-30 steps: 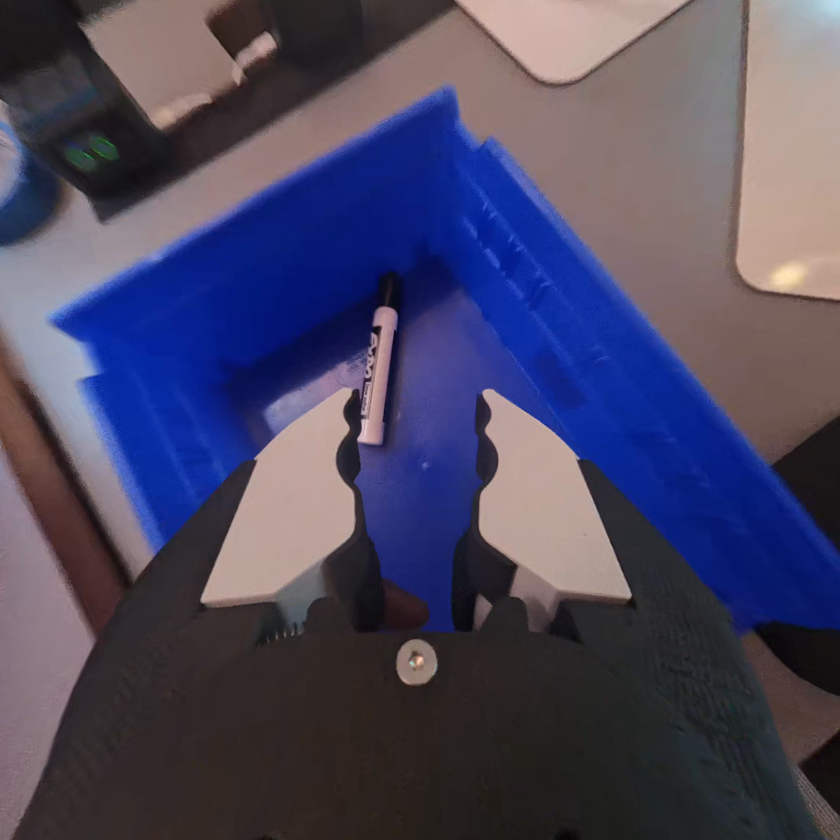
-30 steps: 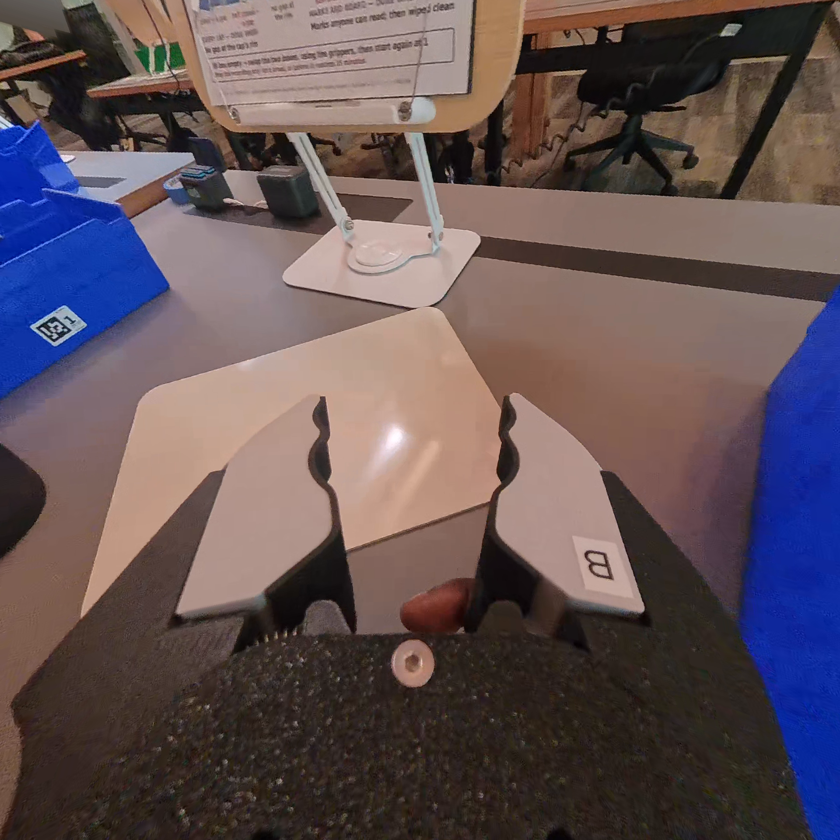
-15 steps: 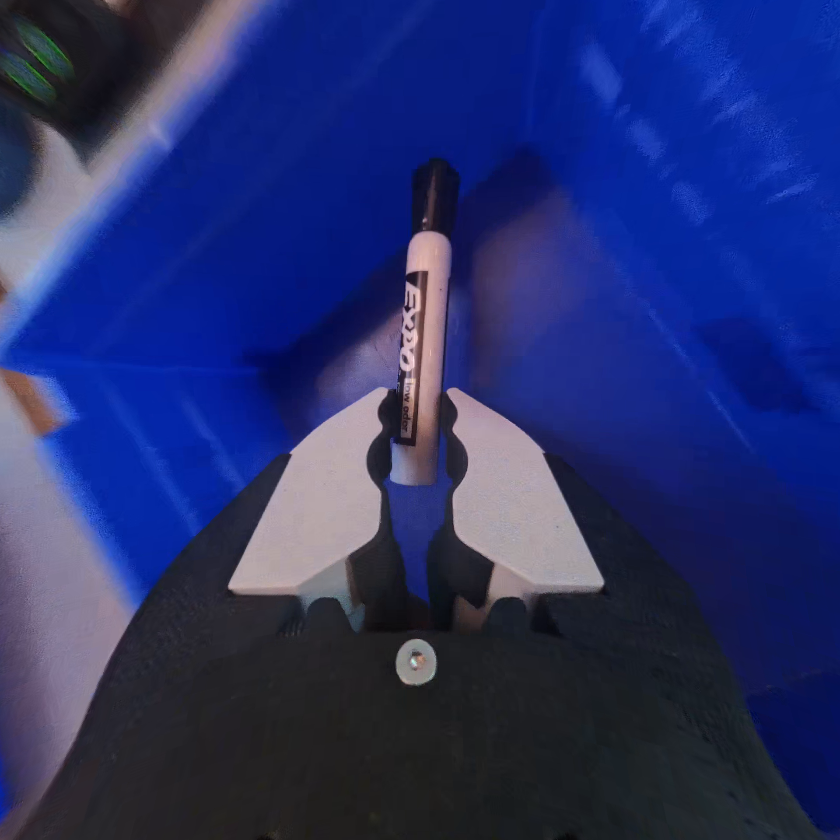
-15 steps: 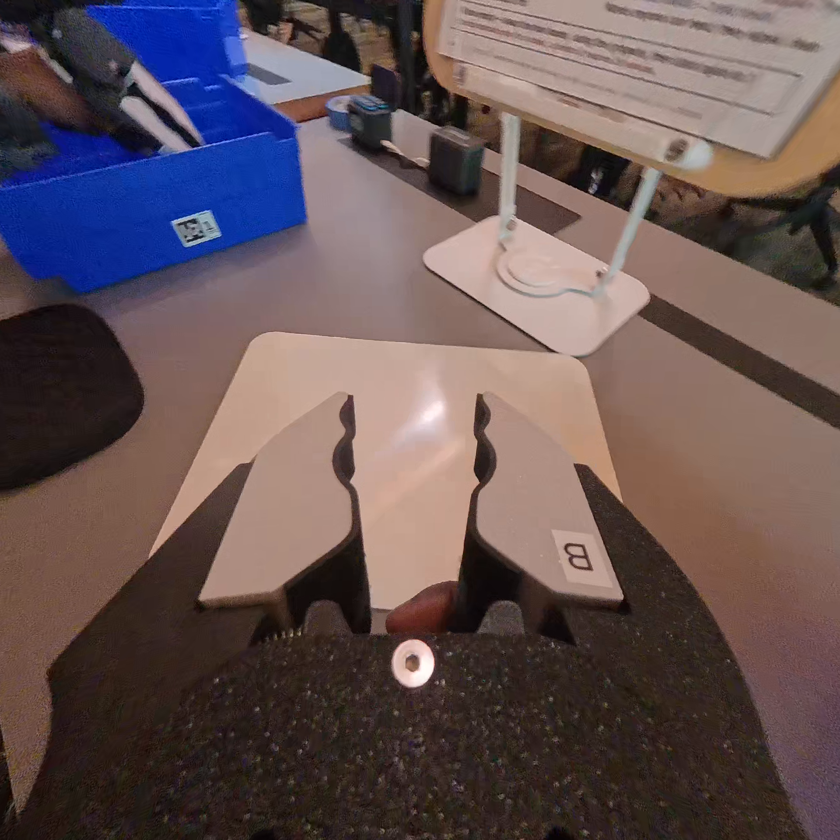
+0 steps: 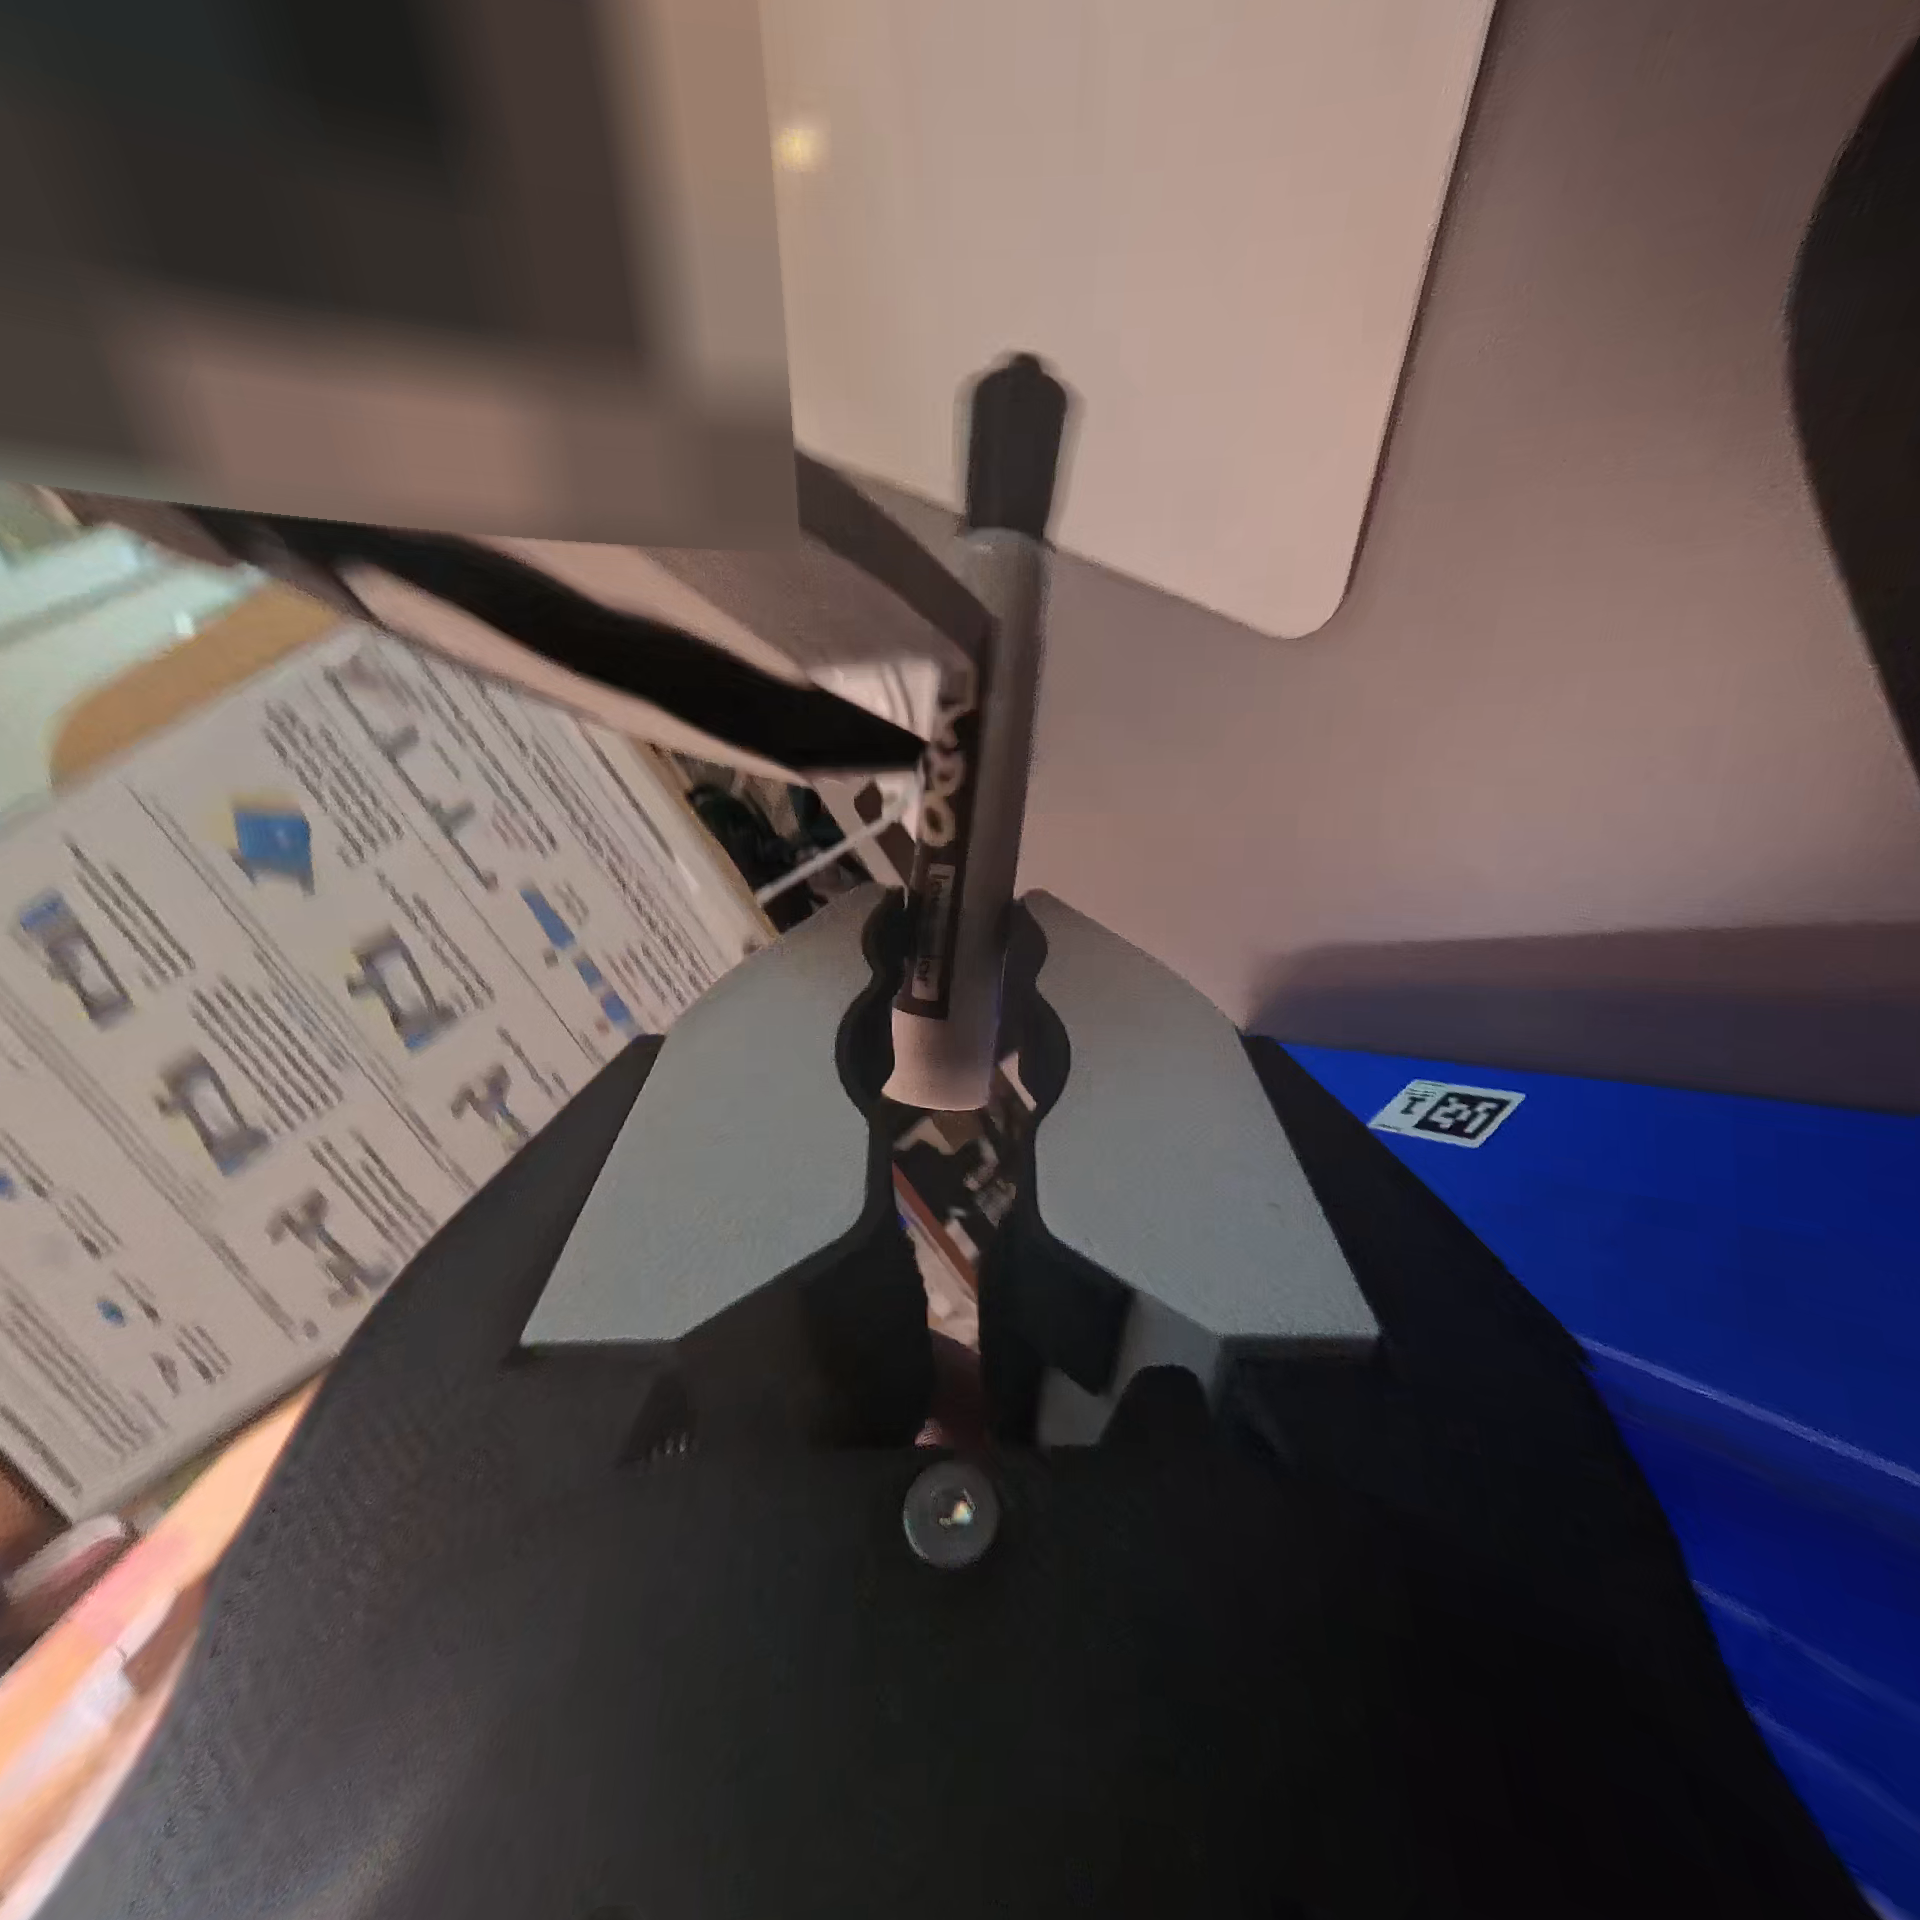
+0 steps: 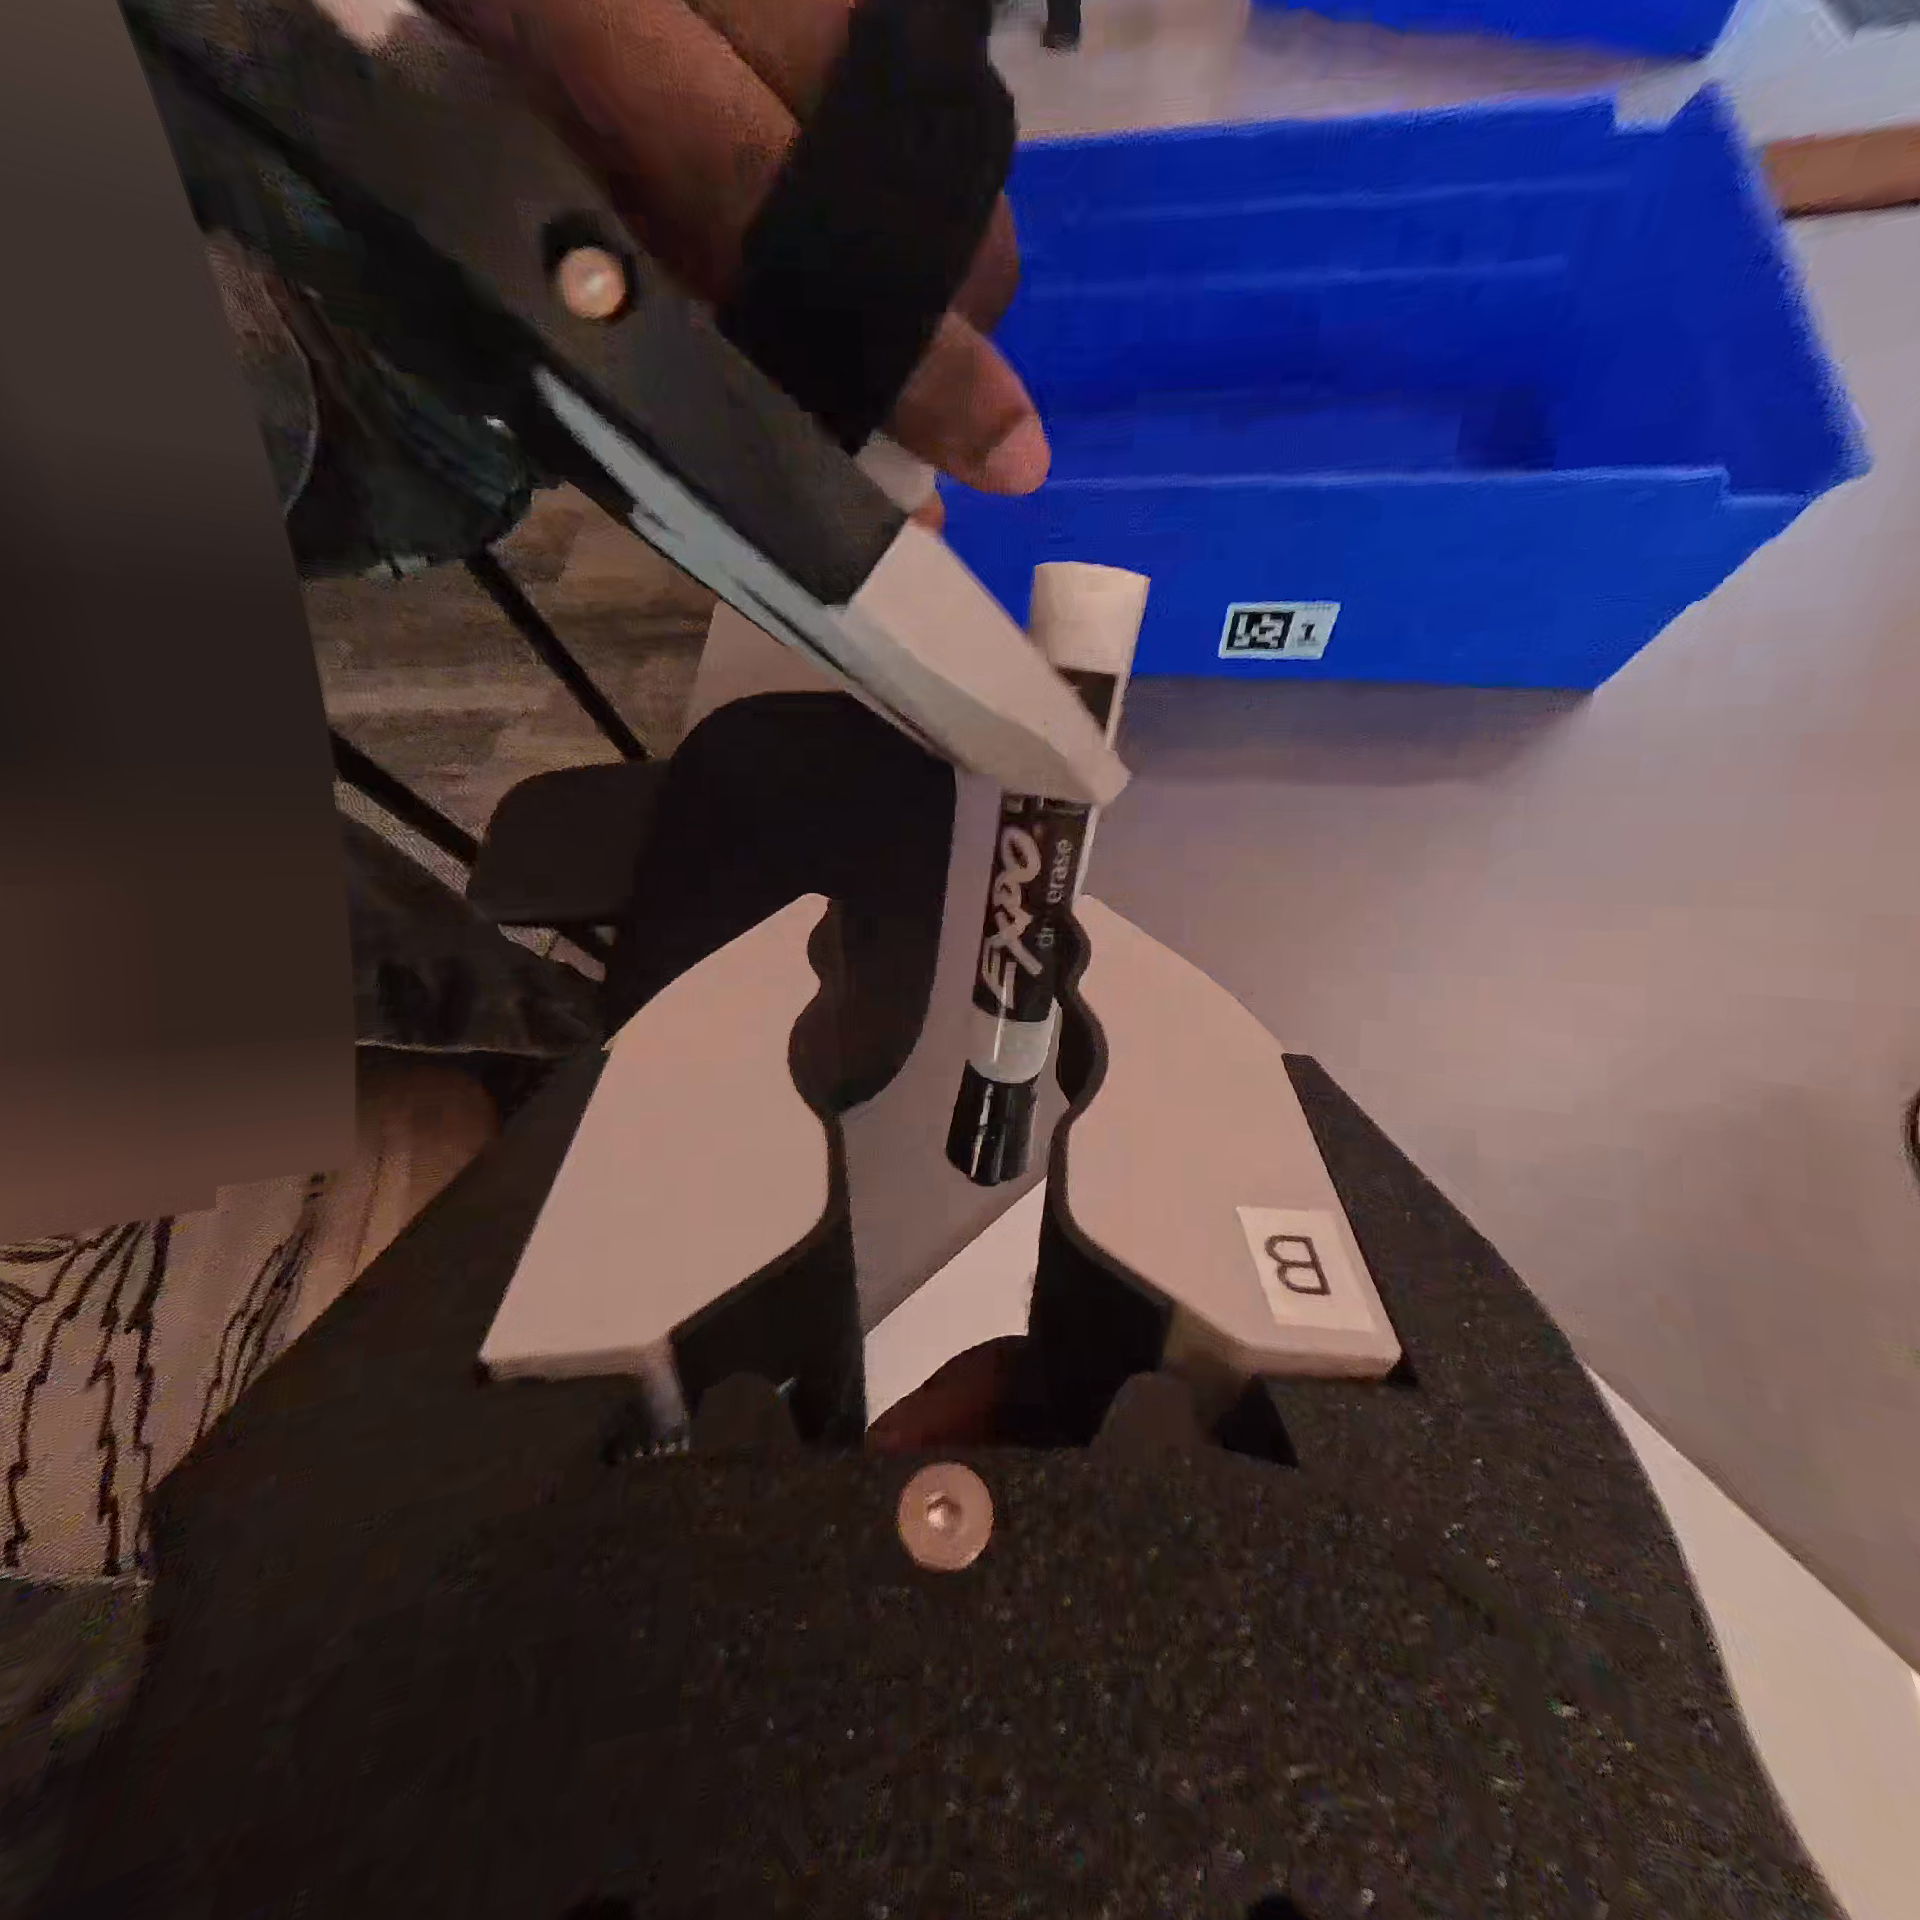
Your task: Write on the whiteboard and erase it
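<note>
Marker handoff, cap end first

Left gripper [image 5: 951, 925] jaws clamp the dry-erase marker [image 6: 1023, 997] barrel; cap sits between the right gripper [image 6: 940, 1023] wide jaws, probably for uncapping.

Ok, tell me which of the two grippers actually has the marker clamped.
The left gripper: its jaws are shut on the marker at its white tail end. The right gripper is open, fingers wide either side of the black cap.

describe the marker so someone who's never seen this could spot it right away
Start at the blue bin on the grey table. In front of it, the left gripper holds a slim marker by its white barrel. Its black cap hangs between the right gripper's open fingers.
</note>
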Demonstrator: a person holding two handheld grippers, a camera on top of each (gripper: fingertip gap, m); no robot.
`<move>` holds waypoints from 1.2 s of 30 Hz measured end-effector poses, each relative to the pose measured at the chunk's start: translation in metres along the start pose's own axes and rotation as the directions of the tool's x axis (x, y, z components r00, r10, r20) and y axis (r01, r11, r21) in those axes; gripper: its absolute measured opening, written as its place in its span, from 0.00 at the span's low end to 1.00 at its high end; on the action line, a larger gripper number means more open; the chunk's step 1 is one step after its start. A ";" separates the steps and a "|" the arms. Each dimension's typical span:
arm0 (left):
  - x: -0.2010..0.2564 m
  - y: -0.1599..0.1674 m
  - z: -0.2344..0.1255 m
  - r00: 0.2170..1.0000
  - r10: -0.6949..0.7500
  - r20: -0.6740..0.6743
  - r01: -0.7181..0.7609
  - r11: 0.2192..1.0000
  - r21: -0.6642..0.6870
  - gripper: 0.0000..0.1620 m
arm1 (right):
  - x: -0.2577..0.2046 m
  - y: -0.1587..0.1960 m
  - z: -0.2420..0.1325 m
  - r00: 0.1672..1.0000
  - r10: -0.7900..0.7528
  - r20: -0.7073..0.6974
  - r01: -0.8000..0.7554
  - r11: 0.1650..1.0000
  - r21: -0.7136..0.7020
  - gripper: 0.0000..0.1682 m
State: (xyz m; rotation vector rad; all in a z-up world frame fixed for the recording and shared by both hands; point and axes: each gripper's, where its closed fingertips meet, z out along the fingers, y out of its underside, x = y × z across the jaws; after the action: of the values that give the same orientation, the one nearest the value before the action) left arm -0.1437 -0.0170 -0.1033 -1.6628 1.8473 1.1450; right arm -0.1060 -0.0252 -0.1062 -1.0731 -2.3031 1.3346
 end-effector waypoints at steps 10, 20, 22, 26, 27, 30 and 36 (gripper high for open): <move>0.000 -0.030 0.013 0.981 0.196 -0.003 -0.195 0.977 0.088 0.12 | 0.010 0.032 0.009 0.999 0.002 -0.034 -0.006 0.996 -0.093 0.28; -0.071 -0.004 -0.003 0.491 -0.869 0.061 0.751 0.457 0.476 0.36 | 0.036 -0.035 -0.062 0.993 0.116 -0.023 -0.080 0.800 0.594 0.11; -0.077 -0.035 -0.010 0.179 -0.934 -0.310 0.792 -0.050 0.608 0.37 | 0.030 -0.052 -0.090 0.990 0.133 0.053 -0.123 0.603 0.788 0.11; -0.075 -0.070 0.011 0.186 -0.948 -0.258 0.758 -0.028 0.652 0.25 | 0.011 -0.055 -0.098 0.985 0.114 0.131 -0.170 0.473 0.865 0.11; -0.076 -0.075 0.011 0.248 -0.950 -0.188 0.735 0.059 0.675 0.16 | 0.008 -0.054 -0.098 0.988 0.106 0.116 -0.152 0.469 0.870 0.11; -0.071 -0.081 0.007 0.357 -0.922 -0.151 0.721 0.169 0.672 0.13 | -0.007 -0.044 -0.100 1.000 0.015 0.010 -0.016 0.528 0.849 0.11; -0.043 -0.091 0.012 0.553 -0.798 -0.239 0.750 0.352 0.560 0.11 | -0.025 -0.023 -0.081 0.983 -0.131 -0.127 0.183 0.668 0.721 0.11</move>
State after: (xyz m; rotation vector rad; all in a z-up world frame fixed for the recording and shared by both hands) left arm -0.0508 0.0228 -0.1053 -1.6895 0.9046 0.1247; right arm -0.0545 0.0008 -0.0405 -0.6016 -1.4862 1.8604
